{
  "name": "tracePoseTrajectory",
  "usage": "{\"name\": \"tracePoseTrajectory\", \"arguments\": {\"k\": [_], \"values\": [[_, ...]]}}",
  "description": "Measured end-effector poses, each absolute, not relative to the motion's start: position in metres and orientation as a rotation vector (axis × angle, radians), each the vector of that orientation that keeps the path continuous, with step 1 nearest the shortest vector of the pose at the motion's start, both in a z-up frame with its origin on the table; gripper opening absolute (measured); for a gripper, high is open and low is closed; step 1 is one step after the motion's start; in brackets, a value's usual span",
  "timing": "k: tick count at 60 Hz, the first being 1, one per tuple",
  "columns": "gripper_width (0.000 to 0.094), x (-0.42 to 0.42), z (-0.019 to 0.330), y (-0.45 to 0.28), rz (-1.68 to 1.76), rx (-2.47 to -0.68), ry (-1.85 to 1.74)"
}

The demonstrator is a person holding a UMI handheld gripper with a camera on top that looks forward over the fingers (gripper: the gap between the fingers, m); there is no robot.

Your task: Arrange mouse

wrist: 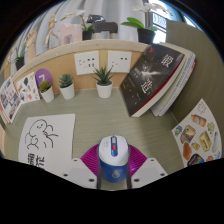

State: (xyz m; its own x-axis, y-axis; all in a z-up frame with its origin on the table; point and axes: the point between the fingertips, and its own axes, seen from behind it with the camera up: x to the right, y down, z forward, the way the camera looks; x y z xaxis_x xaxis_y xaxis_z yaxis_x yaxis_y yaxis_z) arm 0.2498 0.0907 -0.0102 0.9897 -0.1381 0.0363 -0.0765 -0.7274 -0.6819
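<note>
A white and blue mouse [112, 160] with a red scroll wheel sits between my gripper's [112, 168] two fingers, its front end towards the desk's back. The magenta pads [90, 158] press against its left and right sides, so the gripper is shut on the mouse. The mouse is over the pale green desk [105, 122], just right of a white sheet with drawings [45, 138]. I cannot tell whether it rests on the desk or is lifted off it.
Three small potted plants [103, 83] stand along the back wall by white sockets [120, 60]. A stack of dark books [155, 78] leans at the back right. Printed cards [195, 132] lie to the right, and more papers [10, 98] at the far left.
</note>
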Motion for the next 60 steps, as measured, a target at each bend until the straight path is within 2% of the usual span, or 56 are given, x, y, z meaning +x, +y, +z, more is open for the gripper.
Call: {"name": "tracePoseTrajectory", "arguments": {"k": [7, 10, 14, 24, 28, 32, 35, 38, 42, 52, 60], "values": [[0.0314, 0.25, -0.008, 0.09, -0.09, -2.444, 0.187], [0.0314, 0.251, 0.006, 0.091, -0.089, -2.448, 0.213], [0.0318, 0.247, 0.052, 0.098, -0.092, -2.391, 0.225], [0.0318, 0.204, 0.209, 0.122, -0.088, -2.161, 0.179], [0.0317, 0.174, 0.248, 0.127, -0.08, -2.104, 0.14], [0.0315, 0.139, 0.264, 0.132, -0.058, -2.083, 0.097], [0.0315, 0.112, 0.259, 0.135, -0.045, -2.08, 0.061], [0.032, 0.089, 0.239, 0.138, -0.041, -2.105, 0.027], [0.032, 0.061, 0.197, 0.144, -0.025, -2.155, -0.003], [0.0319, 0.022, 0.065, 0.145, 0.027, -2.343, -0.008], [0.034, 0.019, 0.003, 0.136, 0.014, -2.433, -0.004]]}}
